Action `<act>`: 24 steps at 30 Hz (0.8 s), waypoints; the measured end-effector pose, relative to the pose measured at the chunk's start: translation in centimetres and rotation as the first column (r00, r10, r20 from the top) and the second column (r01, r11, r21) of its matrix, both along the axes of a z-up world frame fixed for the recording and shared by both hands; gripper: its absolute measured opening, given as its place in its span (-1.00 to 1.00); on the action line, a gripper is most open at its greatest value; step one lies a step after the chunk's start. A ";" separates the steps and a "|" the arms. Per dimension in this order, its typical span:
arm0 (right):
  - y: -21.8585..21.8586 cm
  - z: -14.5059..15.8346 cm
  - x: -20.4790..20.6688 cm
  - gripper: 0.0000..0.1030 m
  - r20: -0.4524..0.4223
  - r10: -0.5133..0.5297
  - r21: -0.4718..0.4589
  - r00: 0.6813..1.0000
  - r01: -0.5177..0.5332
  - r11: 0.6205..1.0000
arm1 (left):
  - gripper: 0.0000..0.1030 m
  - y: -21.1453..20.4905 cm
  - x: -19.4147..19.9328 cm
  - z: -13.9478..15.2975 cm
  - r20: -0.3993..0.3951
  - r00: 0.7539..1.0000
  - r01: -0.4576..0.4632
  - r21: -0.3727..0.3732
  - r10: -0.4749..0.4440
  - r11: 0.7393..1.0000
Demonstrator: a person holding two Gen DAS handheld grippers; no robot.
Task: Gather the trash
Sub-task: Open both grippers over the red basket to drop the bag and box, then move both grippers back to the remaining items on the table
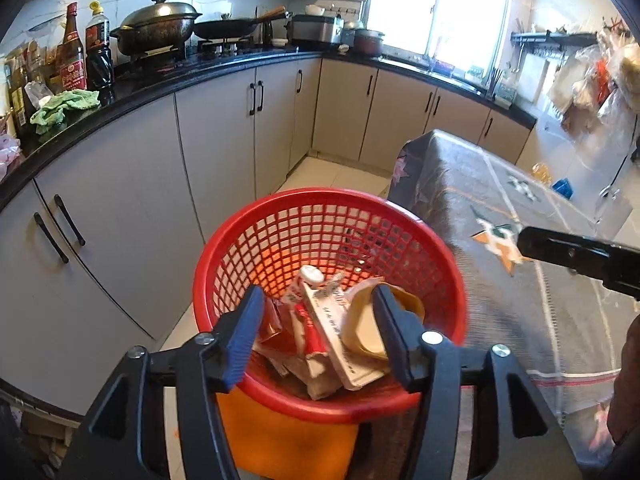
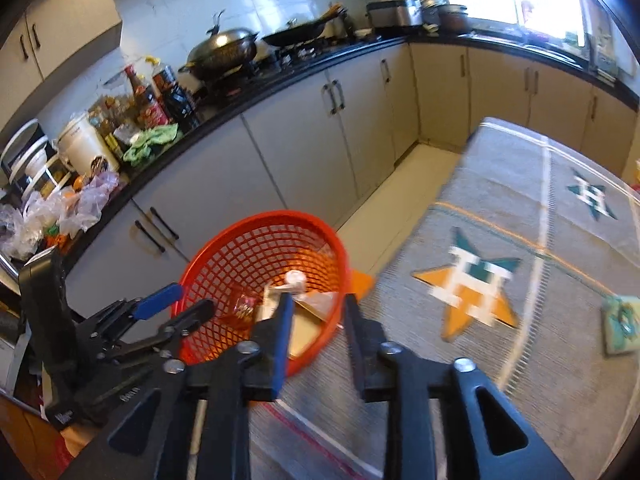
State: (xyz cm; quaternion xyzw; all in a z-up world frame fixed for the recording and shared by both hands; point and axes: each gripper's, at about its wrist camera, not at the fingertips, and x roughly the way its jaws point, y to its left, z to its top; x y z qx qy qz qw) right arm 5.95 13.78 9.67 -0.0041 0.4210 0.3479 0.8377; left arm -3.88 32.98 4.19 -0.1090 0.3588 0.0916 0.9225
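A red mesh basket point(image 1: 440, 268) point(image 2: 224, 264) stands beside the cloth-covered table point(image 1: 520, 320) point(image 2: 520, 340). Inside lie a white-capped crumpled bottle point(image 1: 310, 276), a flattened carton point(image 1: 340, 340), a yellow paper cup point(image 1: 360, 324) and a red wrapper point(image 1: 310, 332). My left gripper point(image 1: 316, 312) point(image 2: 188, 302) hovers open over the basket's near side, its pads touching nothing. My right gripper point(image 2: 318, 306) is open and empty, above the basket's right rim and the table edge. Only one of its black fingers point(image 1: 560, 254) reaches into the left wrist view. A small green square packet point(image 2: 622, 324) lies on the table at the right.
An orange stool point(image 1: 288, 440) sits under the basket. Grey cabinets point(image 1: 120, 208) under a black counter point(image 1: 180, 76) run along the left, with woks, bottles and a green cloth point(image 1: 64, 106) on top. Plastic bags point(image 2: 60, 212) pile at the counter's near end. A strip of tiled floor point(image 1: 328, 172) runs between cabinets and table.
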 end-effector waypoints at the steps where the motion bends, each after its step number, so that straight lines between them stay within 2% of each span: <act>1: -0.8 0.1 -0.2 -0.24 0.001 -0.008 0.007 1.000 0.008 1.000 | 0.18 -0.3 -0.3 0.1 0.005 1.000 0.000 -0.005 0.000 1.000; 9: -7.4 0.7 -2.7 -0.22 0.016 -0.069 0.018 0.998 0.069 0.997 | 0.18 -4.3 -1.5 0.1 -0.006 0.999 0.038 -0.019 -0.038 0.999; 14: -12.2 1.3 -3.9 -0.11 0.035 -0.136 0.048 0.990 0.134 0.990 | 0.18 -7.8 -1.9 0.2 -0.006 0.997 0.077 -0.018 -0.078 0.997; 19: -16.7 1.1 -4.4 -0.09 0.010 -0.193 0.084 0.981 0.192 0.978 | 0.18 -13.2 -1.9 -0.2 -0.025 0.989 0.148 -0.010 -0.148 0.989; 24: -21.4 0.4 -5.4 -0.05 -0.009 -0.257 0.099 0.966 0.257 0.961 | 0.18 -19.2 -2.1 -0.2 -0.028 0.968 0.251 0.005 -0.251 0.968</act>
